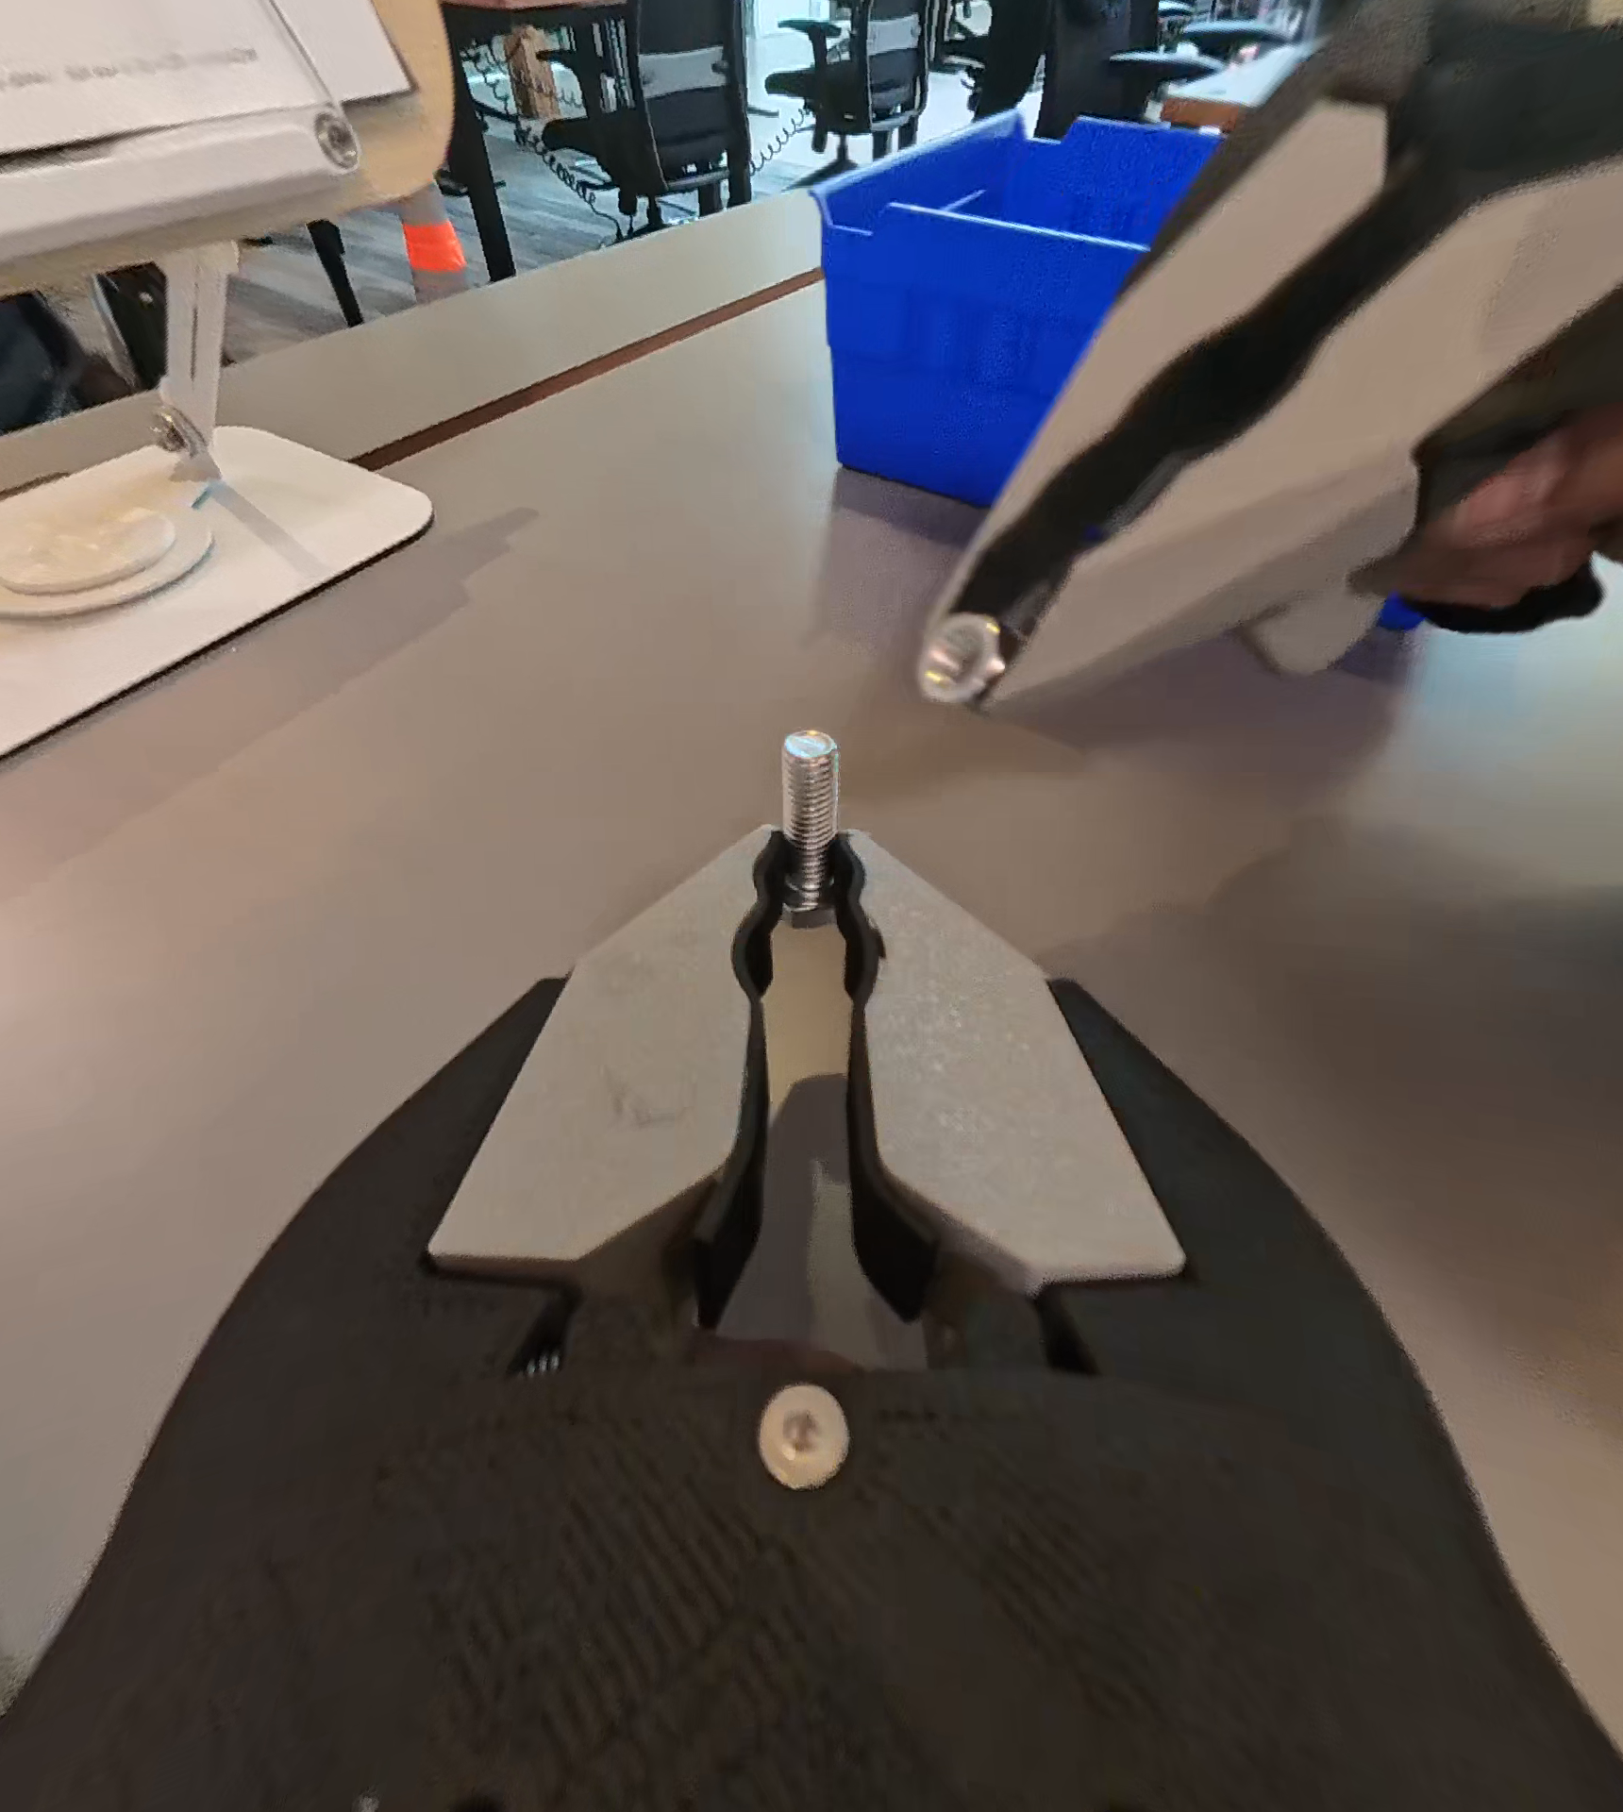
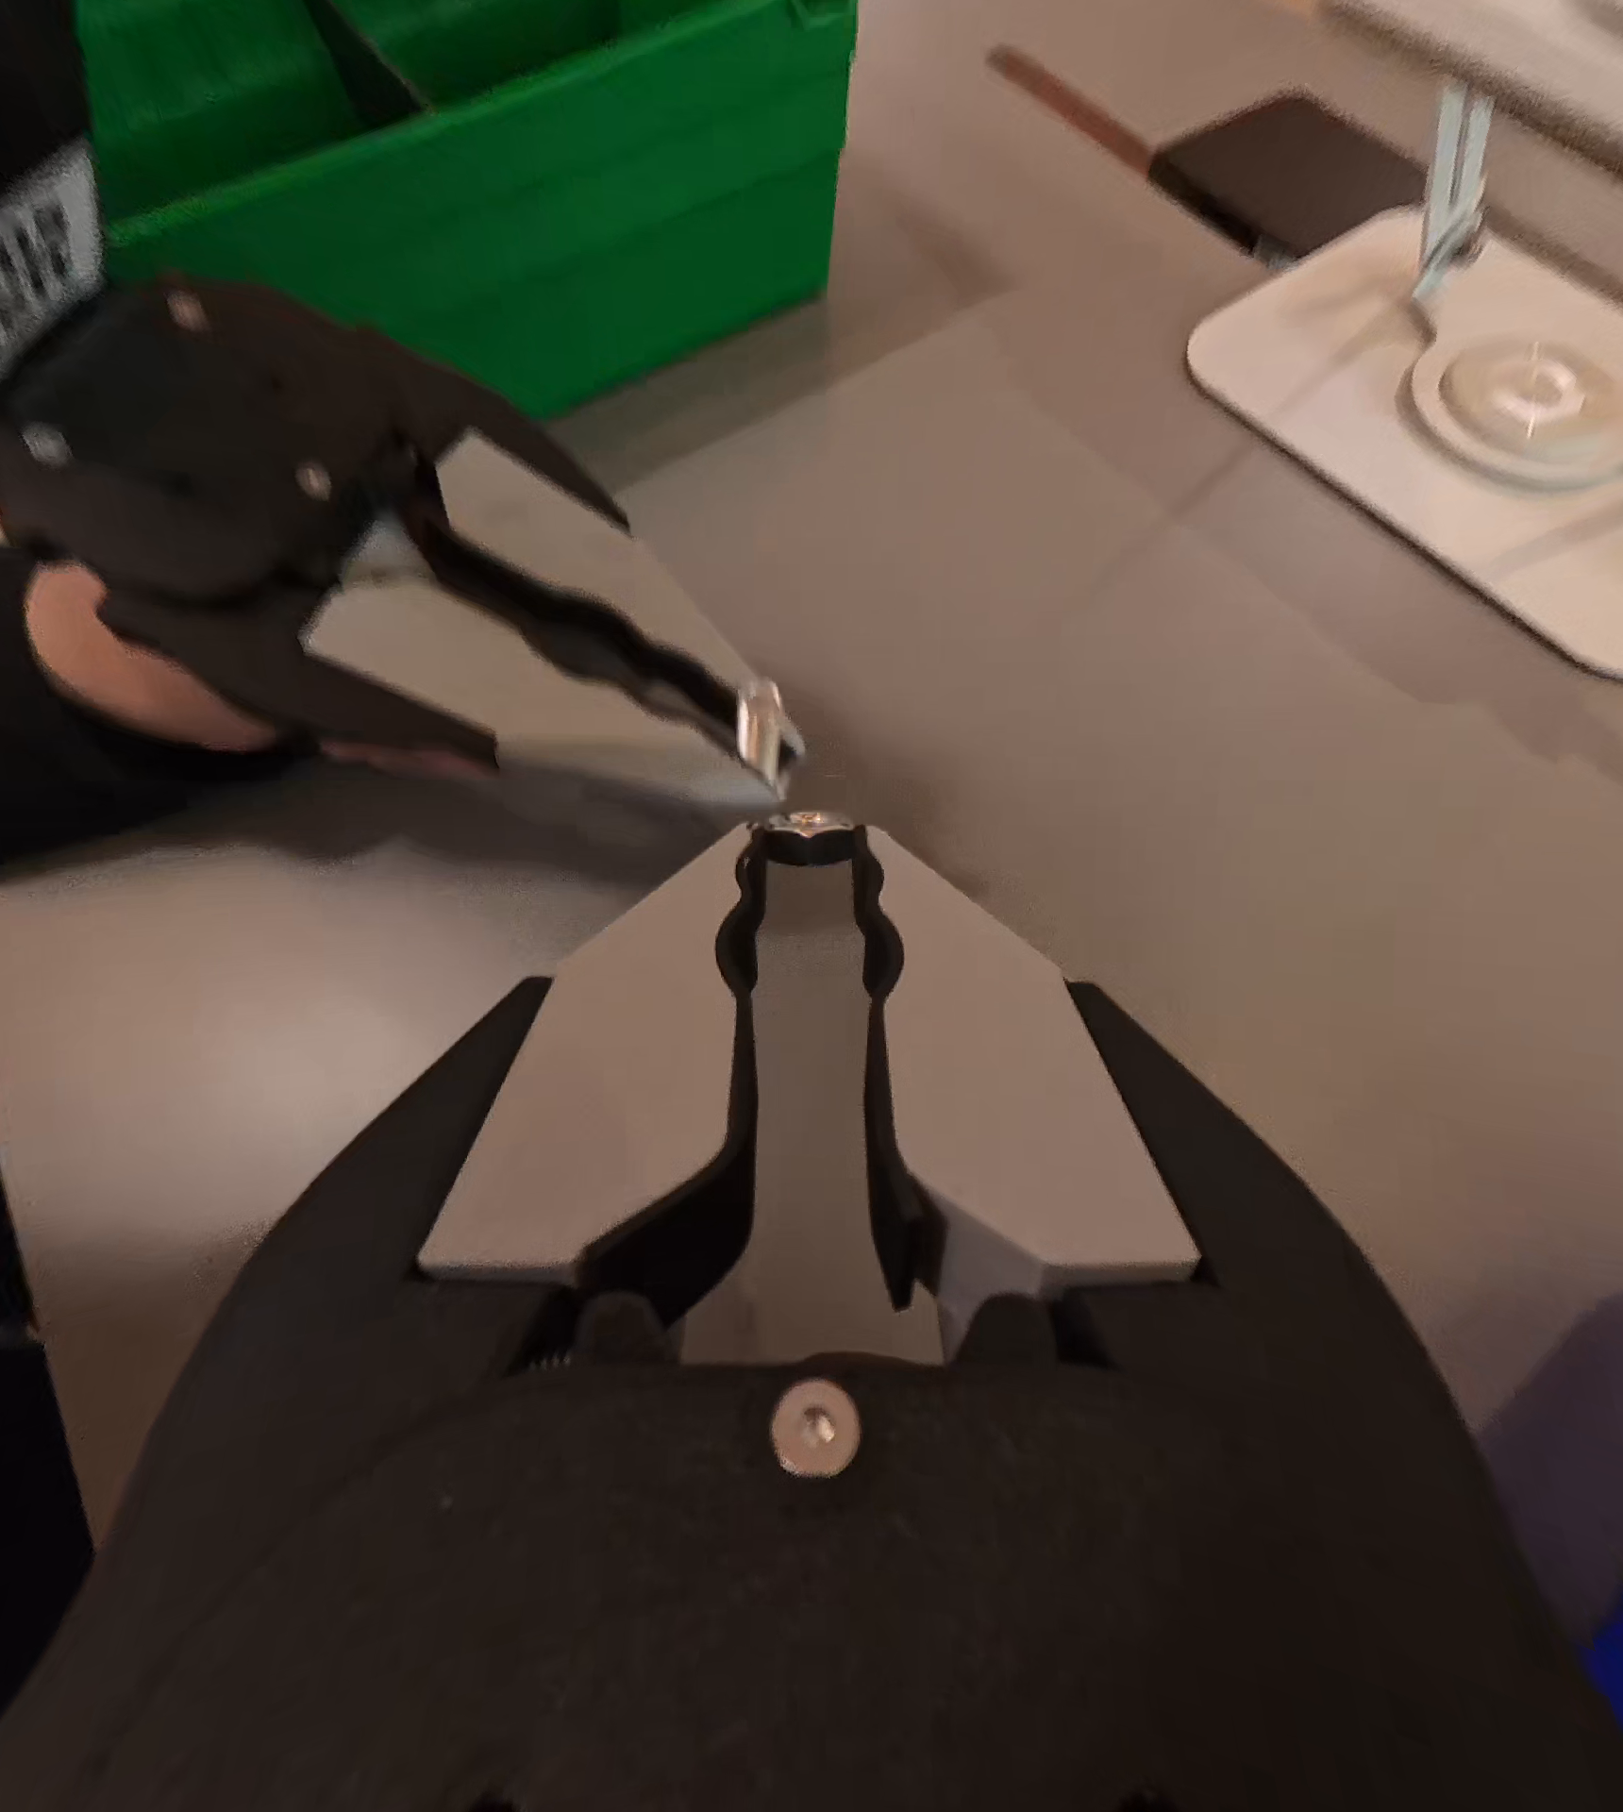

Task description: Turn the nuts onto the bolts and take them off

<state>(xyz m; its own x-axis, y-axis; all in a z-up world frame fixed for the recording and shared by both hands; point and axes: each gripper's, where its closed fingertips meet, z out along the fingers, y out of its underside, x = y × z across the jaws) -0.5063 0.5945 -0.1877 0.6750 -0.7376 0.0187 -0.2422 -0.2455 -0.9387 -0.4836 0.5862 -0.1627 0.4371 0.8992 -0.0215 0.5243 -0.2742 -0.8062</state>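
My left gripper (image 1: 808, 873) is shut on a silver bolt (image 1: 810, 784), held upright with its threaded end sticking up past the fingertips. My right gripper (image 2: 806, 845) is shut on a silver hex nut (image 2: 806, 829). In the left wrist view the right gripper (image 1: 969, 662) comes in from the upper right with the nut (image 1: 960, 659) at its tip, a short way up and right of the bolt's end, apart from it. In the right wrist view the left gripper (image 2: 768, 735) and the bolt (image 2: 761, 728) sit just left of and above the nut.
A blue bin (image 1: 974, 324) stands at the back right of the grey table (image 1: 494, 765). A green bin (image 2: 494, 196) stands behind the left gripper. A white stand base (image 1: 102, 578), also in the right wrist view (image 2: 1474, 431), sits at the table's far side. A hand (image 1: 1572, 510) holds the right gripper.
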